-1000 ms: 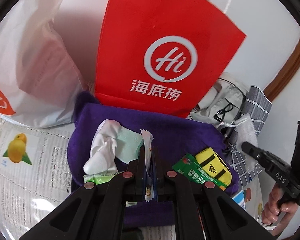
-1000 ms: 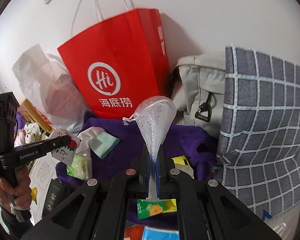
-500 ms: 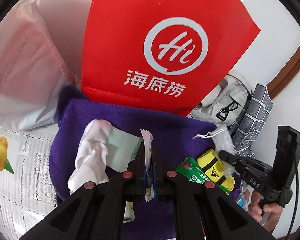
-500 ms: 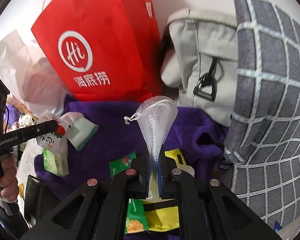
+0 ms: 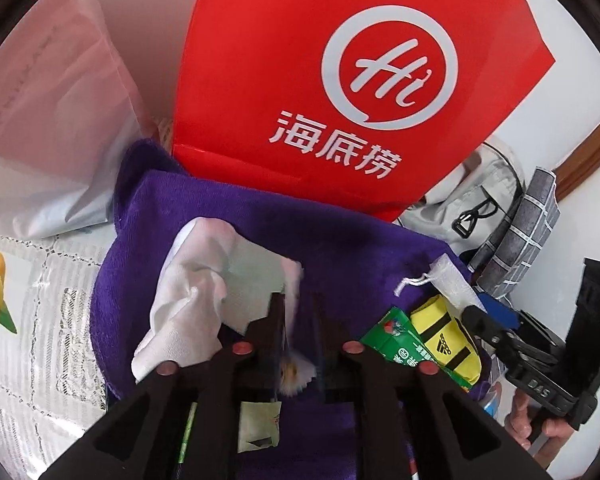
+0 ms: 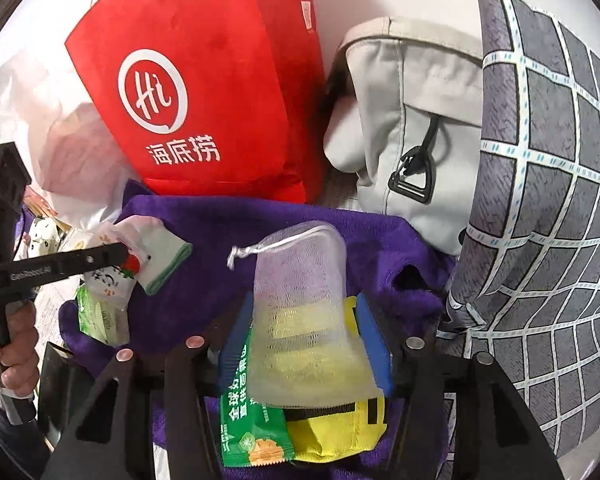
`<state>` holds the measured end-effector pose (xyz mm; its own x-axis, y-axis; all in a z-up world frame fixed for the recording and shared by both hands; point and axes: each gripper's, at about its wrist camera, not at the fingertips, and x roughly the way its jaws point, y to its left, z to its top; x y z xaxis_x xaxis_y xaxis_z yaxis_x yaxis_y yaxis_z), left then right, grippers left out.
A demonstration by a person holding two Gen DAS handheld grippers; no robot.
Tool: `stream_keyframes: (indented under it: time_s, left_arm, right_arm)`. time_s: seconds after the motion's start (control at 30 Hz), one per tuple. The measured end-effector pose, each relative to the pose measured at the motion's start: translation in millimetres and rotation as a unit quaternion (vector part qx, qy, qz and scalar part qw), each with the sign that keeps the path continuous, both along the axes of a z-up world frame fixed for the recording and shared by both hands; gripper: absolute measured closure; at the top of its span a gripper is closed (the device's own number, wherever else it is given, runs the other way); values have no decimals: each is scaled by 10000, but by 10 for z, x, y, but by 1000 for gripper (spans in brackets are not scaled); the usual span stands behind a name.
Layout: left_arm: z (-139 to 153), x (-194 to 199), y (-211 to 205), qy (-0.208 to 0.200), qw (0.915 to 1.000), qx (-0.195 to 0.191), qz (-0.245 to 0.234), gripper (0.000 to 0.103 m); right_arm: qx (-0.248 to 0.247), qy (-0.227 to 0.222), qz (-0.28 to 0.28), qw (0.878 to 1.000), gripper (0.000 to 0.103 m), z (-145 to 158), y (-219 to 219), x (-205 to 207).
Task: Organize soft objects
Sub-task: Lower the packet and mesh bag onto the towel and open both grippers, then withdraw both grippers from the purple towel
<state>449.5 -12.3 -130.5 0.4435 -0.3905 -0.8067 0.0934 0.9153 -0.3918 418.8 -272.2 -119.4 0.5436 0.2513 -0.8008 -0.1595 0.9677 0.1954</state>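
A purple towel [image 5: 260,220] lies in front of the red paper bag [image 5: 340,80] and carries the soft items. My left gripper [image 5: 298,312] is open; a small white snack packet [image 5: 294,368] slips blurred between its jaws, beside a white and mint cloth [image 5: 204,280]. My right gripper [image 6: 306,344] is open over the towel [image 6: 204,240]; the white mesh pouch [image 6: 300,280] lies loose between its blue pads, on a yellow pouch [image 6: 332,428] and a green sachet [image 6: 244,420]. The left gripper [image 6: 112,256] shows in the right view with the packet [image 6: 112,280].
A grey backpack [image 6: 412,120] and a grey checked cushion [image 6: 548,200] stand at the right. A white plastic bag [image 5: 40,120] sits at the left on a lace tablecloth [image 5: 40,340]. A green wipes pack [image 6: 100,316] lies at the towel's left edge.
Both grippers have moved down to the towel and opened. The right one has let go of the mesh pouch onto the yellow pouch. The left one has released its packet.
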Motion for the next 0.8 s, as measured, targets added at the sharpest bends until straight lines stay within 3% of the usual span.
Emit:
stream_keyframes:
  time_s: [0.07, 0.1, 0.5, 0.8]
  left_arm:
    - [25, -14, 10, -29, 9999, 94, 48, 62]
    - [43, -24, 13, -77, 9999, 137, 67, 60]
    - [337, -238, 43, -360, 9982, 457, 117, 57]
    - [631, -869, 37, -655, 9967, 482, -5, 53]
  right_arm:
    - [58, -94, -53, 9999, 44, 54, -18, -41]
    - [80, -141, -86, 9998, 43, 84, -23, -60]
    - [3, -524, -134, 9985, 43, 394, 96, -506]
    - [77, -424, -263, 9987, 43, 548, 84, -1203]
